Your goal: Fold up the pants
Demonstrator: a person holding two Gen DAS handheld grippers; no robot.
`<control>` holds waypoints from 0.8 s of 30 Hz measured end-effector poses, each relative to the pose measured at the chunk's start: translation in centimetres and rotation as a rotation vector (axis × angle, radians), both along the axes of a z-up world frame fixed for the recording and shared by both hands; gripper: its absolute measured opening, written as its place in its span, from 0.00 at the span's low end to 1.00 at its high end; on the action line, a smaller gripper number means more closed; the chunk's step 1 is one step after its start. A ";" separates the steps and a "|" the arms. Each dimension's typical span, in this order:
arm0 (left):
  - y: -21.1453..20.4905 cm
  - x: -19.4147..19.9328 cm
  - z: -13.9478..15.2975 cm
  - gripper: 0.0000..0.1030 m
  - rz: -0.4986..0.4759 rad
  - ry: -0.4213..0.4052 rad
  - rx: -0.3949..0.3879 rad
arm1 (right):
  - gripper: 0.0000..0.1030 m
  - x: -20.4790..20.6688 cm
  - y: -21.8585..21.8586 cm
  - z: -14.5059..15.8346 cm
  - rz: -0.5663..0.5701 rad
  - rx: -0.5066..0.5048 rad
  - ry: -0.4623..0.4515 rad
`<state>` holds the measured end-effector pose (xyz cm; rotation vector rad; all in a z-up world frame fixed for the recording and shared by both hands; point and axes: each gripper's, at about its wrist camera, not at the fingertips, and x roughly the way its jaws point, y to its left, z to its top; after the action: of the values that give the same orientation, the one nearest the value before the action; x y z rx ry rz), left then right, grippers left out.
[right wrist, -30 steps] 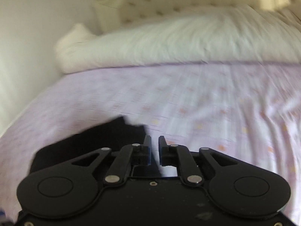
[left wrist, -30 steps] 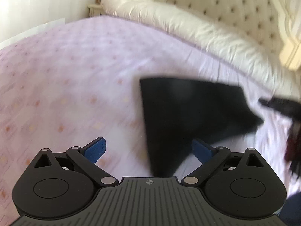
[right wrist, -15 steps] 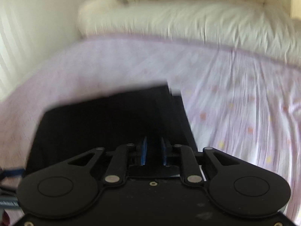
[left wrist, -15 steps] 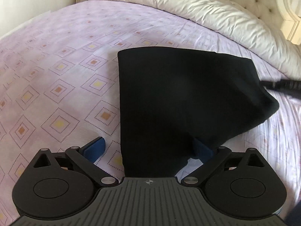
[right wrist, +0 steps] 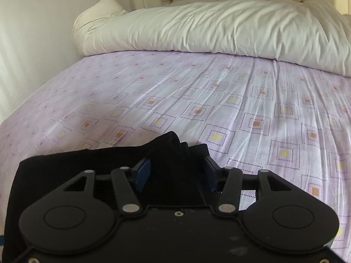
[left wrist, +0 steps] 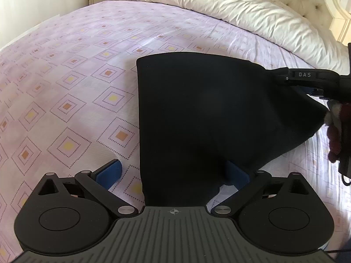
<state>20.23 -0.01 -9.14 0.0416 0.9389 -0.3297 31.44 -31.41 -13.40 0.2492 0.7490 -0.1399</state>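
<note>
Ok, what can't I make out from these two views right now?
- Near end of the pants: left view, hidden behind the left claw body.
- Pants' right corner: left view, covered by the right claw.
- Whether the right claw's pads touch the cloth: right view, black folds mask it.
- Person: only a hand, cut by the edge.

Folded black fabric pants (left wrist: 197, 118) lie on your lilac diamond-patterned bedsheet (left wrist: 65, 87).
Your left gripper (left wrist: 173, 173) straddles their near end, blue pads spread wide; your right gripper (left wrist: 307, 81) reaches their right edge; a rumpled white duvet (left wrist: 241, 15) lies far.
</note>
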 end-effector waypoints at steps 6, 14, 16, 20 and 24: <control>-0.1 0.6 0.2 1.00 0.013 0.024 0.002 | 0.73 -1.6 -2.4 -0.2 -0.059 0.137 0.066; -0.1 4.8 0.6 1.00 0.043 0.055 -0.067 | 0.79 -1.9 -3.0 0.1 0.015 0.151 0.092; -0.8 6.0 0.7 1.00 0.020 0.062 -0.065 | 0.80 -2.2 -2.9 0.2 0.021 0.159 0.088; -2.3 7.8 0.6 1.00 0.005 0.070 -0.029 | 0.80 -1.8 -3.4 -0.1 0.025 0.174 0.079; -3.5 8.3 0.5 1.00 0.034 0.076 -0.004 | 0.81 -2.0 -3.1 0.0 0.024 0.171 0.070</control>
<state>28.52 -3.47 -8.66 0.0094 1.0129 -0.3033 29.42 -34.54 -13.42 0.3996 0.8345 -0.0620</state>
